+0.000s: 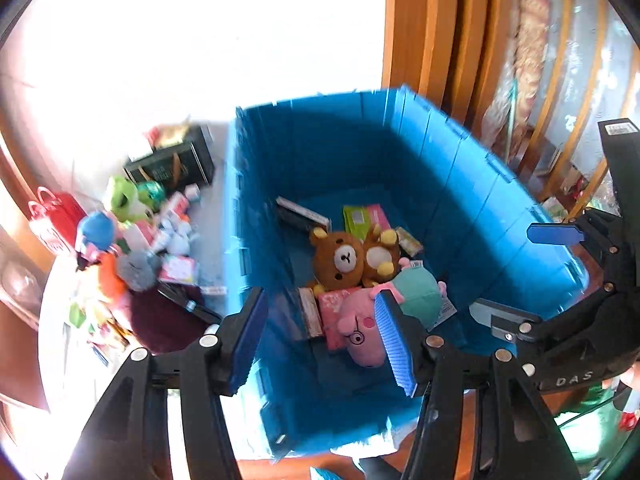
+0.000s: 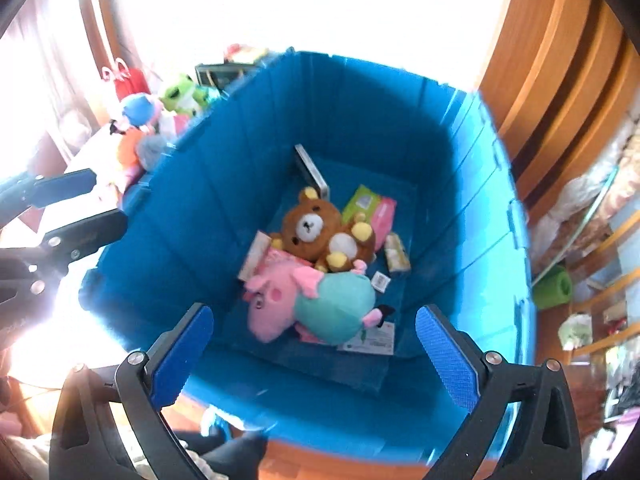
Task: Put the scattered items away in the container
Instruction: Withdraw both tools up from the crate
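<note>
A deep blue plastic bin (image 1: 440, 152) (image 2: 224, 184) holds a brown bear plush (image 1: 340, 260) (image 2: 312, 232), a pink pig plush in a teal dress (image 1: 400, 308) (image 2: 320, 304), and several small boxes and books. My left gripper (image 1: 320, 328) is open and empty above the bin's near left wall. My right gripper (image 2: 316, 348) is open and empty above the bin's near edge; it also shows at the right of the left wrist view (image 1: 556, 272). A pile of scattered toys (image 1: 128, 248) (image 2: 152, 120) lies left of the bin.
In the pile are a green frog plush (image 1: 124, 196), a blue plush (image 1: 96, 232), an orange toy (image 1: 108, 276), a grey pompom (image 1: 136, 272) and a red bag (image 1: 56, 216). A dark box (image 1: 172, 164) stands behind. Wooden door frames (image 1: 432, 28) stand at right.
</note>
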